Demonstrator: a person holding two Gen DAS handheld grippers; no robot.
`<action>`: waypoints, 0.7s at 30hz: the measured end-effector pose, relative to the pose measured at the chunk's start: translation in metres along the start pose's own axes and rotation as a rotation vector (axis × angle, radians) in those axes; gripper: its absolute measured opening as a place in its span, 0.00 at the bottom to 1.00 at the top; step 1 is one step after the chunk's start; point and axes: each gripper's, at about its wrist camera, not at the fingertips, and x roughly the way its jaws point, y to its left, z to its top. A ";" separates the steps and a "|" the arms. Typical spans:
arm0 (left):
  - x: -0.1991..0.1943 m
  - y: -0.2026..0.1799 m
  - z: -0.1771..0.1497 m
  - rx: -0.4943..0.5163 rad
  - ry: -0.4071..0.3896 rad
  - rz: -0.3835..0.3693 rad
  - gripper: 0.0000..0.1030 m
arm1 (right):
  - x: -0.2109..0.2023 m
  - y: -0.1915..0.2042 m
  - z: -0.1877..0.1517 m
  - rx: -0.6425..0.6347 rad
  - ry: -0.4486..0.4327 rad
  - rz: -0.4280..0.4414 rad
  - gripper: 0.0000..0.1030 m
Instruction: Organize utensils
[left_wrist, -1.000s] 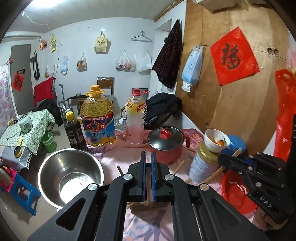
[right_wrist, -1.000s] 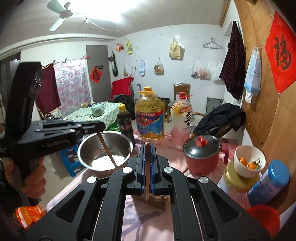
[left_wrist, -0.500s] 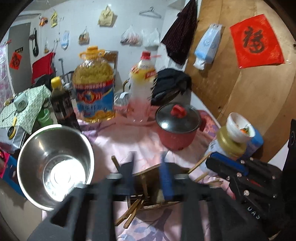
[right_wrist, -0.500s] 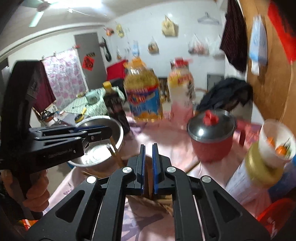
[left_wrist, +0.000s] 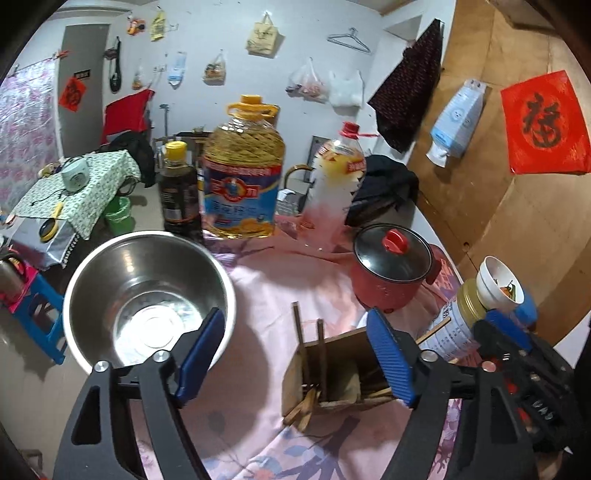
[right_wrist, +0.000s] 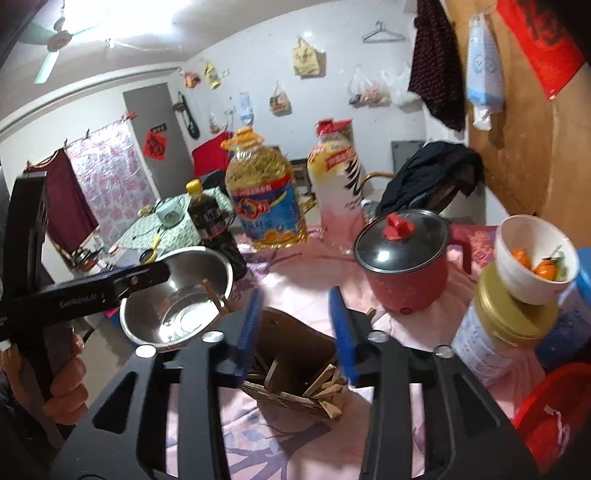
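Pink floral tabletop (left_wrist: 258, 295): both tools, left (left_wrist: 295, 354) and right (right_wrist: 295, 325), opening empty; brown wooden chopsticks (left_wrist: 319, 354) dropped into cardboard holder box (left_wrist: 332, 373). Delivery done.

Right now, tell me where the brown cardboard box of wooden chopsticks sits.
The brown cardboard box of wooden chopsticks sits low at centre in both views on the pink cloth, between the steel bowl and the red pot.

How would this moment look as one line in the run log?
left gripper: opening, empty | right gripper: opening, empty | chopsticks: in box
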 end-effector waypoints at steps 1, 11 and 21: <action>-0.007 0.002 -0.003 -0.001 -0.008 0.013 0.82 | -0.010 0.004 0.000 0.001 -0.022 -0.021 0.61; -0.055 0.009 -0.039 0.068 -0.048 0.114 0.94 | -0.073 0.041 -0.030 0.007 -0.145 -0.169 0.94; -0.040 0.029 -0.103 0.128 0.091 0.121 0.94 | -0.075 0.041 -0.107 0.112 0.073 -0.312 0.94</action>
